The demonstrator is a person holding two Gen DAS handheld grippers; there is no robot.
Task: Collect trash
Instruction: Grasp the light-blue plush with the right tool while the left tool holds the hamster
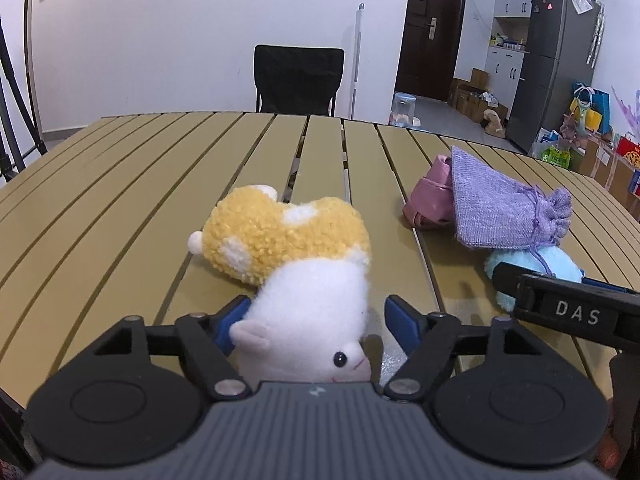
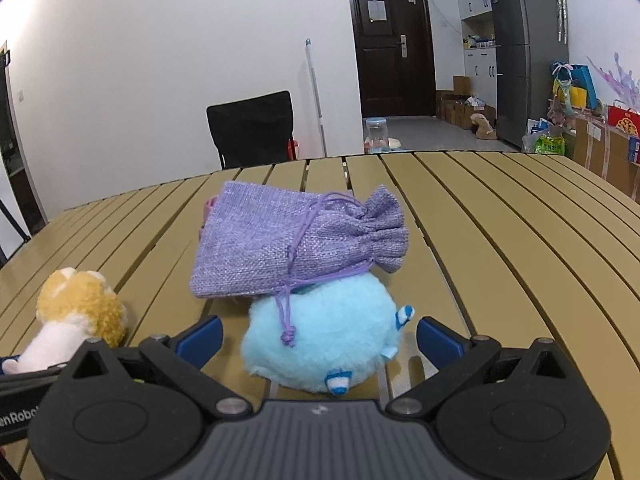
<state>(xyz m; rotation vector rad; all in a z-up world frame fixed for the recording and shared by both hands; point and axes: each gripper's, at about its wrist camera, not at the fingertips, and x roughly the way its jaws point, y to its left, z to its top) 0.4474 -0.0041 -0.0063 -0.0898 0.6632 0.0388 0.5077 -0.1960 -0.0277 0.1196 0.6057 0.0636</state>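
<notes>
A yellow and white plush toy (image 1: 280, 240) lies on the slatted tan table (image 1: 120, 184), its white head between the blue pads of my left gripper (image 1: 316, 308). The left pad touches the fur and the right pad (image 1: 400, 320) stands apart, so the jaws are open. In the right wrist view a light blue plush (image 2: 320, 344) sits between the fingers of my right gripper (image 2: 320, 326), which is open with gaps on both sides. A purple drawstring pouch (image 2: 292, 244) leans on the blue plush, its cord hanging over it. A pink item (image 1: 430, 200) lies behind the pouch.
A black chair (image 1: 298, 80) stands at the table's far side. Beyond are a dark door (image 2: 394, 44), a grey fridge (image 2: 524, 52), boxes and bags on the floor at the right. The right gripper's black body (image 1: 576, 314) reaches in beside the blue plush (image 1: 532, 268).
</notes>
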